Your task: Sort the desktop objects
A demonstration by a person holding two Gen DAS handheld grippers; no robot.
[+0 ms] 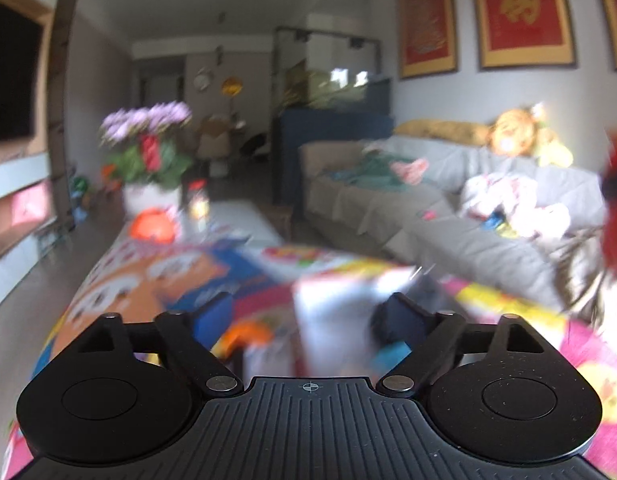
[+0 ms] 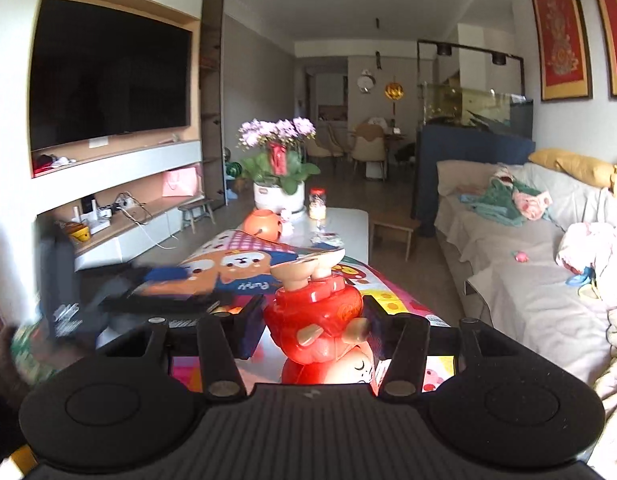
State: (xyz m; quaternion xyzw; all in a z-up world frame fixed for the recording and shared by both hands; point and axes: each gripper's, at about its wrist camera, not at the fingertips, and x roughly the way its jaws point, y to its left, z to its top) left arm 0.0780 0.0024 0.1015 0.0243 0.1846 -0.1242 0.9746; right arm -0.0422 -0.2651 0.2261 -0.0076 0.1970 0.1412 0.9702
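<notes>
The right tool (image 2: pixel 312 326) is clamping a red toy figure (image 2: pixel 314 320) upside down, feet pointing up, lifted above the colourful mat on the tabletop (image 2: pixel 348 220). The left tool (image 1: pixel 308 314) is sitting wide apart with nothing gripped; something white (image 1: pixel 332 320) is lying blurred under it, can't tell what. Container-wise, a white pot (image 2: pixel 278 198) is holding pink flowers (image 2: pixel 276 130) at the far end, a small jar (image 2: pixel 318 204) just beside it is holding something pale, and an orange pumpkin bucket (image 2: pixel 262 224) is sitting in front, contents not visible.

Wall television (image 2: pixel 108 68), grey sofa (image 2: pixel 520 256), framed pictures (image 2: pixel 564 36)
</notes>
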